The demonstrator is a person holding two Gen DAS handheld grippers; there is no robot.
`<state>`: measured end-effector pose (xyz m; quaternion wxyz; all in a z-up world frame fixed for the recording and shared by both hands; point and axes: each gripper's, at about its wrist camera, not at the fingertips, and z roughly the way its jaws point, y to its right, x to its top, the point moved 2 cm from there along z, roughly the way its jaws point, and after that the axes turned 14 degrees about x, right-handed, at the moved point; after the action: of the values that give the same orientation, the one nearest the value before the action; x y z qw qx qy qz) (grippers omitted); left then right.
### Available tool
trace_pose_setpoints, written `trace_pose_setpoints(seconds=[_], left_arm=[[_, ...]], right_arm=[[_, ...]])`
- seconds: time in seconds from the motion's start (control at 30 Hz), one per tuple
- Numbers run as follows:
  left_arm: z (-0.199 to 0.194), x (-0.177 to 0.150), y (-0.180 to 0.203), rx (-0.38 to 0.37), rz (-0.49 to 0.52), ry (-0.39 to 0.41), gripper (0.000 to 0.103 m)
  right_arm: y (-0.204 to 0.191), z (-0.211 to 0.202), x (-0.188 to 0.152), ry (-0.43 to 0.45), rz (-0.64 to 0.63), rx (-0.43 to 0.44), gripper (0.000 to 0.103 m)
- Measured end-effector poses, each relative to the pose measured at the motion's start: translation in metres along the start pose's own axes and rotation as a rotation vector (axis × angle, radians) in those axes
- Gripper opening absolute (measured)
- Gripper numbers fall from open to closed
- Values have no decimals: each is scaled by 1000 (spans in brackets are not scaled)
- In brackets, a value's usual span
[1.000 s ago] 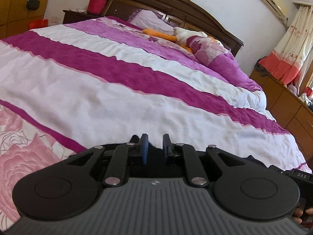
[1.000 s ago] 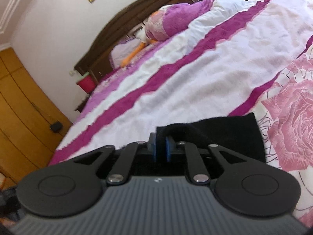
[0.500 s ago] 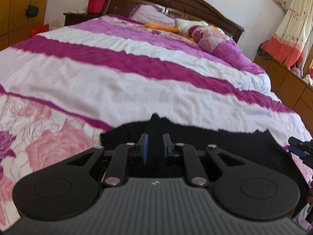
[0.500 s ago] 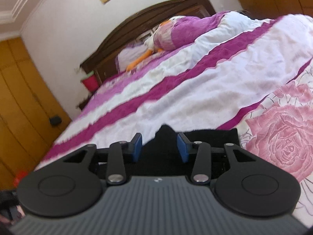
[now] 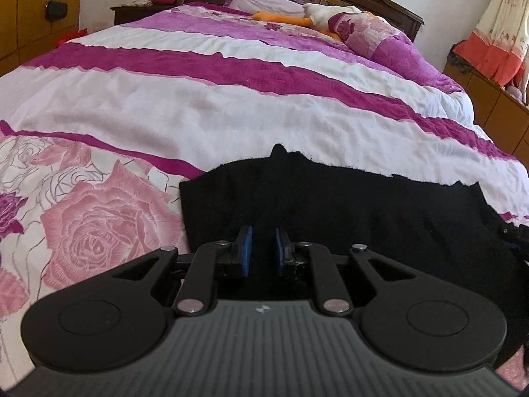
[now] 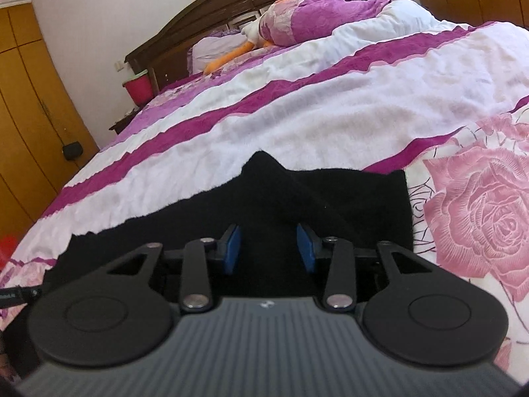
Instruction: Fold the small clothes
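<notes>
Left wrist view: black garment (image 5: pixel 347 205) lies spread across the lower middle of the frame on the bedspread (image 5: pixel 198 106), roughly flat, far edge ragged. Left gripper (image 5: pixel 262 251) has narrow jaws pinching a raised ridge of the cloth. Right wrist view: right gripper (image 6: pixel 268 248) jaws stand apart and are closing, cloth between them, pads not pressing. Fold looks barely begun; most folding is left.

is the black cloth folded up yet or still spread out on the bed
Spread out: the black cloth lies flat in one wide sheet across the bedspread.
</notes>
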<state>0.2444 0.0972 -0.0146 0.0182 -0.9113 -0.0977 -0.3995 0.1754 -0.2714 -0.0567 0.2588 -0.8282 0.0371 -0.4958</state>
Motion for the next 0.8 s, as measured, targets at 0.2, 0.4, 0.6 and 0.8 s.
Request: trace_pose_setpoints(seconds=[0.2,0.4,0.6,0.8], left_arm=[[-35,2,-4,40,30,22,18],[-75,-6,-15,68,30,44,34],[-105,-27,-31,57,-4,45,42],[-119,-51,-52,52,-97,16,48]], right_arm=[[-6,-35,4,27,32,6,42],[-10,-86,2,76,24,0,43],[-3,-132,-11,111,24,-36,49],[12,-154,-32,99,68,-58,49]])
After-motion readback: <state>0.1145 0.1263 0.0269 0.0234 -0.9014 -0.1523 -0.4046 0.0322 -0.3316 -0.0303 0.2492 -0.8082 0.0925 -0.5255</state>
